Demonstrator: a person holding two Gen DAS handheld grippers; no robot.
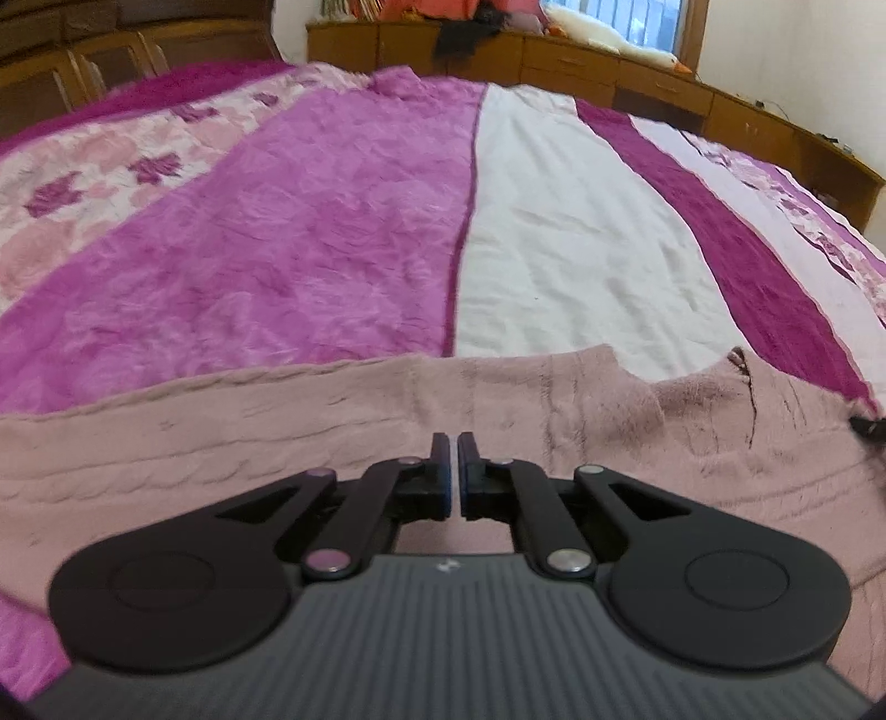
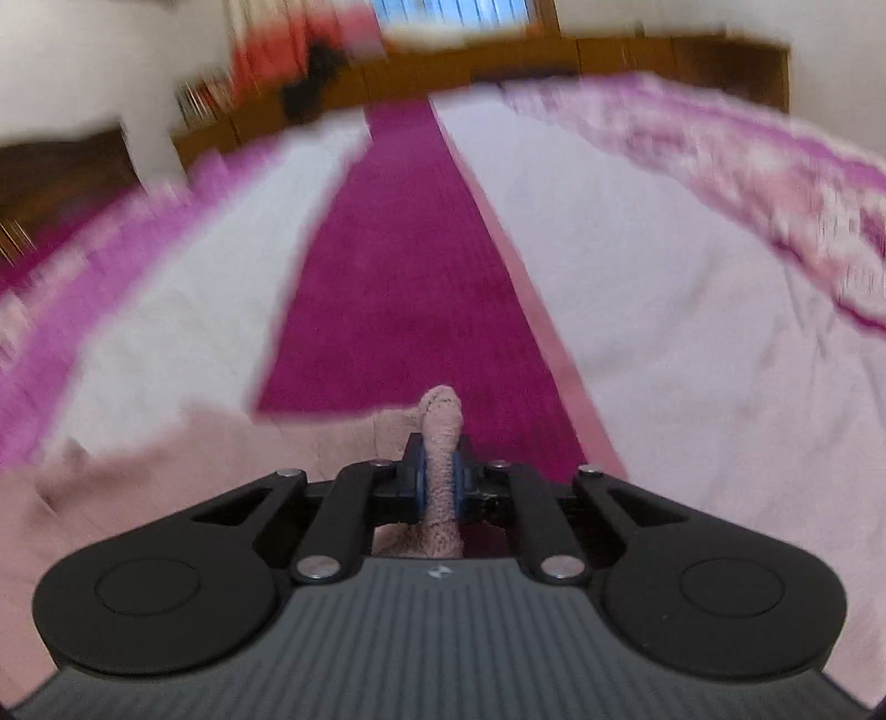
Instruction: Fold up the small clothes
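A dusty-pink knitted garment [image 1: 249,443] lies spread across the near part of the bed, its neckline notch toward the right. My left gripper [image 1: 455,443] hovers over its middle with the jaws shut, and I see no fabric pinched between them. In the blurred right wrist view, my right gripper [image 2: 440,443] is shut on a raised fold of the same pink garment [image 2: 441,415]. That fold sticks up past the fingertips, and the rest of the cloth trails off to the lower left.
The bed cover [image 1: 332,221] has purple, white and magenta stripes with floral borders and stretches far ahead. Low wooden cabinets [image 1: 637,77] line the far side, with a white plush toy [image 1: 603,33] on top. A dark wardrobe [image 1: 83,61] stands at the far left.
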